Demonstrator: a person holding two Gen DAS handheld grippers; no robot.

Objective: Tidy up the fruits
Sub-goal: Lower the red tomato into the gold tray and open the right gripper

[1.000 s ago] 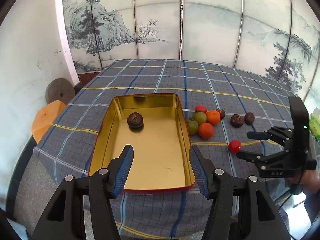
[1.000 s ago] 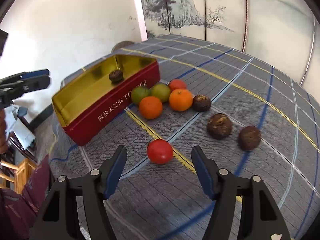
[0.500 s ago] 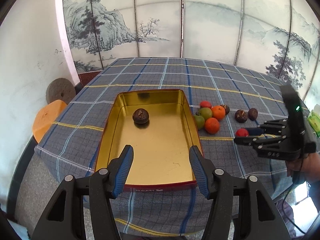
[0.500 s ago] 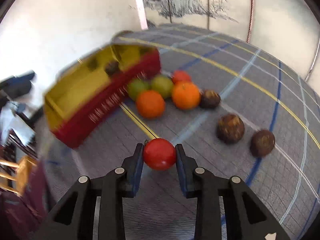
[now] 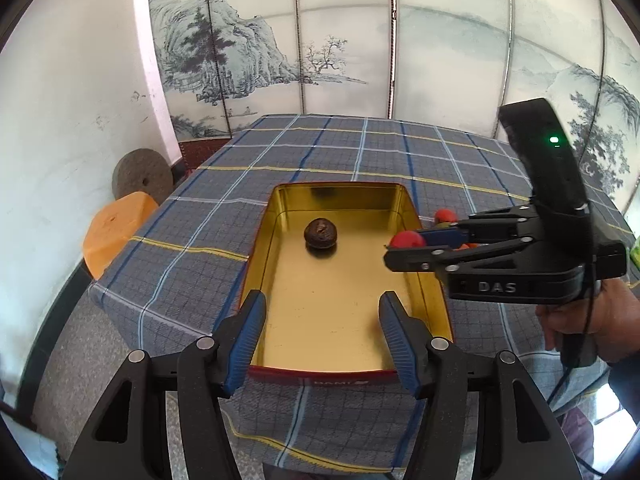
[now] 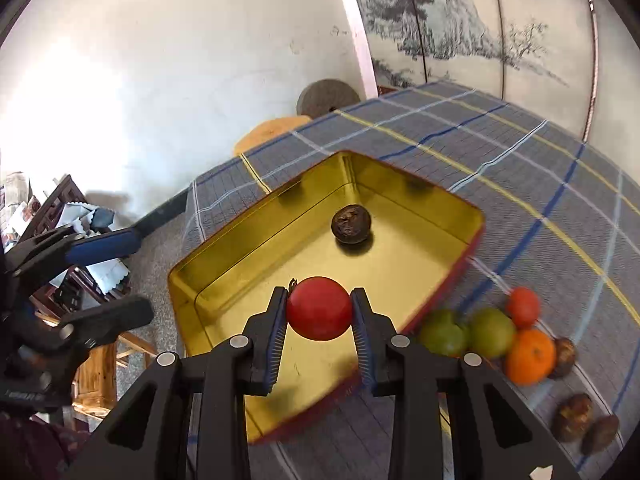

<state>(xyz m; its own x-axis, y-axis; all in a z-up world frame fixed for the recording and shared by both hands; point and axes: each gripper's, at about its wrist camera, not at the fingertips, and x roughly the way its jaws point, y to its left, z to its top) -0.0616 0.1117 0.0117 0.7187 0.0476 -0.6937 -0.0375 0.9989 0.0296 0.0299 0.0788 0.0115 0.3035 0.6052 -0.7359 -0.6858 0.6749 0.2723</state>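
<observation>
A gold tin tray (image 5: 340, 320) (image 6: 240, 264) with red outer walls lies on the plaid table and holds one dark brown fruit (image 5: 320, 233) (image 6: 351, 224). My right gripper (image 6: 319, 312) (image 5: 394, 246) is shut on a red tomato (image 6: 319, 308) (image 5: 407, 238) and holds it above the tray's right side. My left gripper (image 5: 320, 332) (image 6: 116, 272) is open and empty, hovering at the tray's near edge. Beside the tray lie two green fruits (image 6: 468, 332), an orange (image 6: 530, 356), a small red-orange fruit (image 6: 523, 306) and dark brown fruits (image 6: 572, 416).
The plaid cloth (image 5: 360, 148) covers the table, backed by a painted folding screen (image 5: 360, 40). An orange stool (image 5: 116, 224) and a round stone disc (image 5: 142, 178) stand by the white wall at the left. Wooden furniture (image 6: 92, 360) stands below the table edge.
My right gripper lifted the red tomato off the cloth and carried it left, over the tray. My left gripper drew back slightly and stays open.
</observation>
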